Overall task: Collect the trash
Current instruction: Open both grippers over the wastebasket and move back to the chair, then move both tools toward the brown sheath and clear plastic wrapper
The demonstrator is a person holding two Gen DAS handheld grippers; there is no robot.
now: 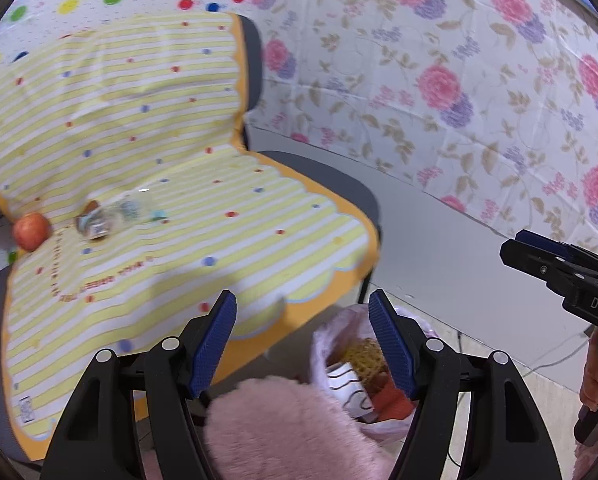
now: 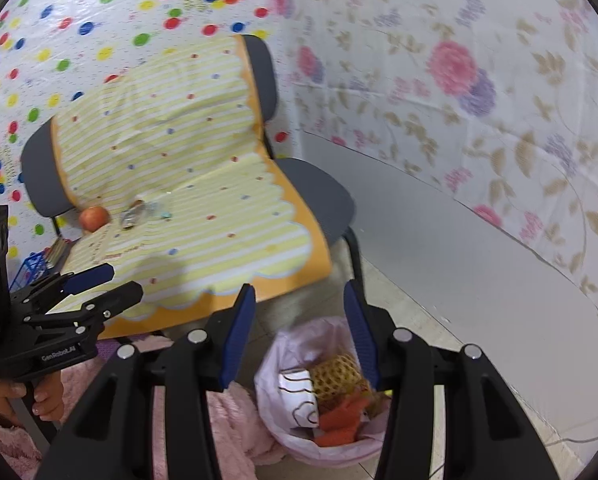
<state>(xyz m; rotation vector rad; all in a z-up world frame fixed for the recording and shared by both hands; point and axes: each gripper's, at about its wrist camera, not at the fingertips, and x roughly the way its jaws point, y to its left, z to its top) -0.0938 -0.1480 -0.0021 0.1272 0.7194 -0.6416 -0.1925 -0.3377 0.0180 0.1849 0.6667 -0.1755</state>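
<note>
Item 1. Left gripper (image 1: 303,344): jaws spread, nothing between the pads. Right gripper (image 2: 301,336): jaws spread somewhat narrower, likewise empty.

Item 2. Trash bin (image 2: 271,384), lined with a pale pink bag, on the floor just below both grippers and beside the chair's front leg. Holds a white printed wrapper, yellow foam fruit netting and orange scraps.

Item 3. Chair (image 2: 327,196), dark grey, draped in a yellow striped cloth (image 2: 219,216).

Item 4. Crumpled clear wrapper (image 1: 115,216), at the back of the seat where it meets the backrest. Probably thin plastic film with a printed label; the blur leaves the exact material uncertain. Judged very light, soft, crushable, slippery and liable to spring open. Best pinched across the bunched, labelled end with a full close, pads coming low against the cloth without snagging it.

Item 5. Apple (image 1: 31,230), just left of the wrapper, apart from it. Looks whole; firm, round, heavier; likely not trash.
</note>
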